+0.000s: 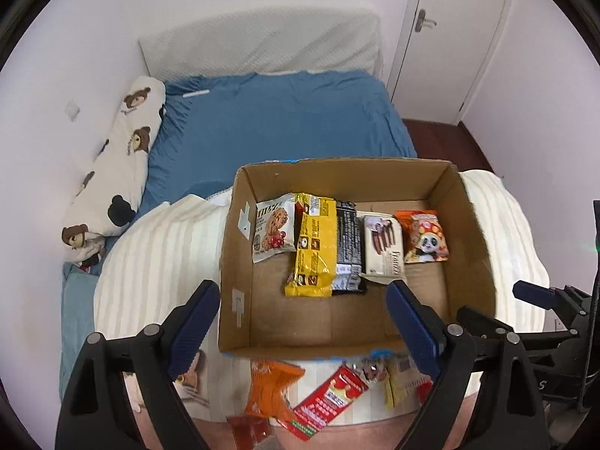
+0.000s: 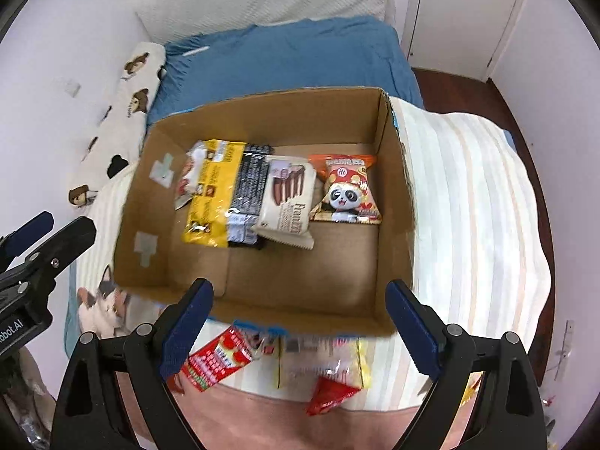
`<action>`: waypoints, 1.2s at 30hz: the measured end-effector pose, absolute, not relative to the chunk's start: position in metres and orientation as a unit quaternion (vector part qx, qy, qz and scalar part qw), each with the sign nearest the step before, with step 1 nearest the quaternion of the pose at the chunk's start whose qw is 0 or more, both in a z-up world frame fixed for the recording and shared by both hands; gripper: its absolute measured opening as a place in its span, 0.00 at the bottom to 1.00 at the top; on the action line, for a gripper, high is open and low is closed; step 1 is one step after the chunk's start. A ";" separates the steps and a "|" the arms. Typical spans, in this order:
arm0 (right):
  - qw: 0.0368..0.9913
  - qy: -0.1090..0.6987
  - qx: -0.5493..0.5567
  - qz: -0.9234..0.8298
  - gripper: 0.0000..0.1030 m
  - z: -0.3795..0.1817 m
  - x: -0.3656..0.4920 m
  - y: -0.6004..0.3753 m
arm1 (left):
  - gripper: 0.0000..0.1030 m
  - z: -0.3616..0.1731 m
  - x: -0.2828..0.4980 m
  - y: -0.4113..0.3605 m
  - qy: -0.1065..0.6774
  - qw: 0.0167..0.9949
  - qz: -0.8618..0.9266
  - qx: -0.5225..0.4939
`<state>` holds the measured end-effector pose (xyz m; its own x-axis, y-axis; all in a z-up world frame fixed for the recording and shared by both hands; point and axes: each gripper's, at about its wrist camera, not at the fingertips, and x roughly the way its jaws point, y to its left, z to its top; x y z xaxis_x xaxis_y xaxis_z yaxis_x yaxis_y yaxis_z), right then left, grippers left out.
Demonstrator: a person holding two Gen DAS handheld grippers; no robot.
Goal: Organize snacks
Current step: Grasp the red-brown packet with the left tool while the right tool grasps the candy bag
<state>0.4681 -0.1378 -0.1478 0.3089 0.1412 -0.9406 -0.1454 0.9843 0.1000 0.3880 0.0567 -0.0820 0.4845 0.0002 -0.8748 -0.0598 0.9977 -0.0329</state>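
An open cardboard box [image 1: 348, 183] [image 2: 270, 120] sits on a striped blanket. Along its far side lies a row of packets: a white cookie packet [image 1: 273, 232], a yellow one [image 1: 313, 247] [image 2: 212, 191], a black one [image 1: 348, 247] [image 2: 249, 195], a cream wafer packet [image 1: 384, 247] [image 2: 288, 198] and an orange panda packet [image 1: 425, 236] [image 2: 348, 191]. Loose snacks lie in front of the box: an orange packet [image 1: 270, 386], a red packet [image 1: 330, 401] [image 2: 217, 360] and a yellowish one [image 1: 397, 378] [image 2: 326, 360]. My left gripper [image 1: 300, 292] and right gripper [image 2: 300, 288] hover above the box's near edge, both open and holding nothing.
The box rests on a bed with a blue sheet [image 1: 285, 120] and a cream striped blanket [image 1: 157, 247] [image 2: 468, 195]. A bear-print pillow [image 1: 123, 157] lies along the left wall. A white door [image 1: 450, 37] and dark wooden floor [image 2: 461, 90] are at the far right.
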 end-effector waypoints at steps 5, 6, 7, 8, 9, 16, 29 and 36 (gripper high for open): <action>0.825 0.556 0.018 0.098 0.92 -0.129 0.428 -0.144 | 0.88 -0.067 0.349 0.051 0.485 0.874 0.016 -0.033; 0.827 0.553 0.023 0.098 0.92 -0.126 0.420 -0.146 | 0.88 -0.065 0.341 0.049 0.484 0.874 0.015 -0.036; 0.829 0.550 0.032 0.100 0.92 -0.124 0.410 -0.150 | 0.88 -0.065 0.334 0.048 0.483 0.875 0.014 -0.040; 0.829 0.549 0.037 0.101 0.92 -0.124 0.404 -0.152 | 0.88 -0.065 0.326 0.047 0.483 0.874 0.013 -0.045; 0.828 0.550 0.043 0.103 0.92 -0.125 0.397 -0.154 | 0.88 -0.066 0.319 0.047 0.486 0.873 0.013 -0.050; 0.791 0.595 0.101 0.100 0.92 -0.172 0.343 -0.182 | 0.88 -0.105 0.270 0.054 0.516 0.853 0.039 -0.070; 0.570 0.741 0.353 -0.020 0.92 -0.359 0.193 -0.266 | 0.88 -0.243 0.184 0.028 0.664 0.743 0.027 -0.081; 0.484 0.752 0.443 -0.057 0.92 -0.420 0.138 -0.264 | 0.88 -0.270 0.171 0.010 0.689 0.722 0.006 -0.061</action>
<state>0.1380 -0.2641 -0.4204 -0.1384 0.6119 -0.7787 0.7224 0.6002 0.3433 0.1710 0.0103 -0.2702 0.0499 -0.0744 -0.9960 -0.0927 0.9926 -0.0787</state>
